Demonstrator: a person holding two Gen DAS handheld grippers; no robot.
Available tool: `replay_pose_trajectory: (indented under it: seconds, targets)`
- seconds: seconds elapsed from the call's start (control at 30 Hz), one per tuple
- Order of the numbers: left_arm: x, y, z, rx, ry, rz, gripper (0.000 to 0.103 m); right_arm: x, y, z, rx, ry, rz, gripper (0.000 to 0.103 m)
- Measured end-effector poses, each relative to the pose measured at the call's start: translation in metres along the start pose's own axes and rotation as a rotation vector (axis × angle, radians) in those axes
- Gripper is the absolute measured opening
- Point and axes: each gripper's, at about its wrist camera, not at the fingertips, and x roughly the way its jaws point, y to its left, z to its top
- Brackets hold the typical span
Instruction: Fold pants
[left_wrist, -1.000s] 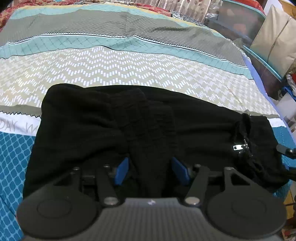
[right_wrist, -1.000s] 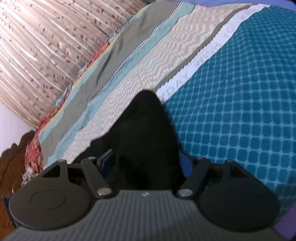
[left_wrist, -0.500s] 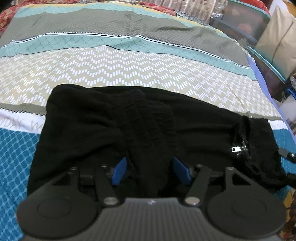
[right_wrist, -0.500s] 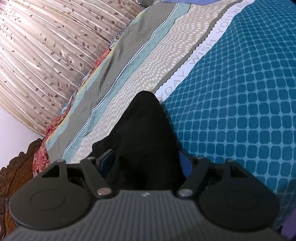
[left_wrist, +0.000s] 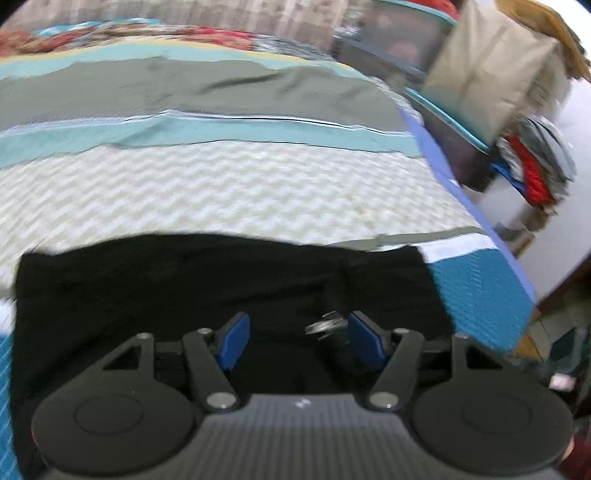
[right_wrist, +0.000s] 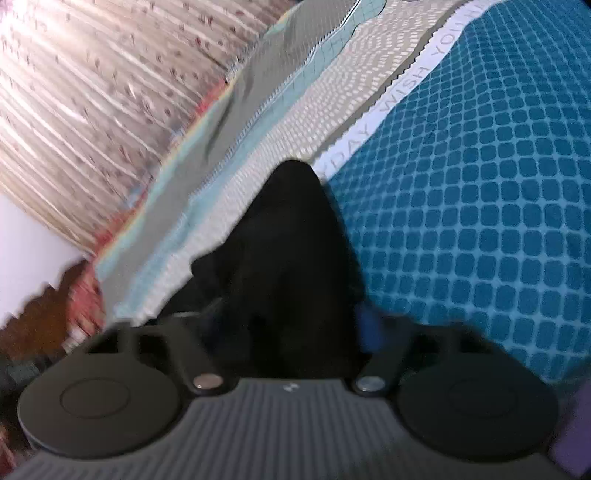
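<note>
The pants (left_wrist: 229, 280) are lying as one black pair on the bed (left_wrist: 236, 192), their long axis running side to side across the left wrist view, roughly along the bedspread's stripes. Taking the pants as landmark, the left gripper (left_wrist: 295, 338) is hanging over their near edge, pointing down and across them; its blue pads are standing moderately apart, cloth showing beneath them but not pressed. A small metal fitting (left_wrist: 325, 326) is glinting just beside its right pad.

The right gripper (right_wrist: 291, 325) is sitting at one end of the pants (right_wrist: 291, 236), looking along the cloth, which is rising between its fingers to a peak. Its jaws have just been closing with that fold between them; blur is hiding whether the pads are pressing yet.

Count: one pair of pants, two grippers, one bed.
</note>
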Motion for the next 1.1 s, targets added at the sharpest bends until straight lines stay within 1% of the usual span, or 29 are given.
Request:
replay_pose_trajectory:
  seconds: [0.07,0.13,0.17,0.2,0.23,0.3,0.4,0.43,0.47,0.5,0.53,0.57,0.6,0.67,0.73,0.77,0.83,0.87,0.9,1.0,1.1]
  targets:
    - [0.010,-0.027,0.017,0.052,0.016,-0.039,0.062,-0.006,0.015,-0.005,-0.046,-0.029,-0.009,0.020]
    - [0.021,-0.055,0.030,0.103,0.030,-0.076,0.072,-0.013,0.040,-0.012,-0.161,-0.074,-0.006,0.019]
    - [0.026,-0.068,0.035,0.120,0.039,-0.089,0.088,-0.015,0.055,-0.017,-0.236,-0.094,-0.006,0.019]
    - [0.032,-0.081,0.039,0.134,0.045,-0.101,0.095,-0.017,0.070,-0.023,-0.313,-0.108,-0.008,0.019]
    - [0.037,-0.094,0.041,0.153,0.050,-0.111,0.095,-0.017,0.083,-0.030,-0.381,-0.120,-0.013,0.019]
    - [0.048,-0.116,0.043,0.207,0.077,-0.101,0.096,-0.016,0.106,-0.044,-0.517,-0.136,-0.039,0.019]
    - [0.068,-0.139,0.039,0.282,0.150,-0.034,0.096,-0.011,0.125,-0.062,-0.653,-0.148,-0.073,0.019]
    - [0.074,-0.145,0.036,0.306,0.172,-0.005,0.093,-0.012,0.126,-0.065,-0.679,-0.151,-0.074,0.019]
    - [0.080,-0.147,0.033,0.330,0.192,0.019,0.074,-0.013,0.129,-0.068,-0.700,-0.154,-0.070,0.019]
    - [0.084,-0.147,0.029,0.351,0.215,0.039,0.042,-0.016,0.129,-0.069,-0.716,-0.158,-0.063,0.019]
    - [0.085,-0.144,0.026,0.362,0.226,0.056,0.038,-0.018,0.129,-0.069,-0.724,-0.161,-0.060,0.019]
    - [0.083,-0.139,0.026,0.351,0.215,0.052,0.031,-0.018,0.130,-0.068,-0.724,-0.161,-0.061,0.019]
    - [0.079,-0.131,0.028,0.318,0.202,0.036,0.027,-0.019,0.129,-0.068,-0.717,-0.160,-0.060,0.020]
    - [0.072,-0.111,0.035,0.234,0.186,0.008,0.026,-0.019,0.125,-0.066,-0.683,-0.154,-0.042,0.024]
    - [0.062,-0.091,0.041,0.144,0.157,-0.034,0.025,-0.017,0.123,-0.064,-0.654,-0.142,-0.038,0.041]
    - [0.055,-0.078,0.042,0.101,0.139,-0.046,0.025,-0.016,0.121,-0.065,-0.646,-0.139,-0.038,0.054]
    - [0.044,-0.056,0.044,0.032,0.109,-0.070,0.025,-0.011,0.124,-0.066,-0.649,-0.116,-0.026,0.049]
    - [0.038,-0.044,0.044,-0.007,0.099,-0.084,0.025,-0.010,0.128,-0.068,-0.659,-0.106,-0.011,0.028]
    - [0.033,-0.034,0.043,-0.041,0.091,-0.095,0.025,-0.009,0.134,-0.069,-0.677,-0.098,0.003,0.016]
    - [0.014,-0.001,0.043,-0.127,0.043,-0.135,0.025,-0.010,0.157,-0.075,-0.746,-0.124,0.044,0.014]
    - [-0.009,0.026,0.044,-0.171,-0.016,-0.150,0.025,-0.006,0.186,-0.084,-0.856,-0.147,0.081,0.013]
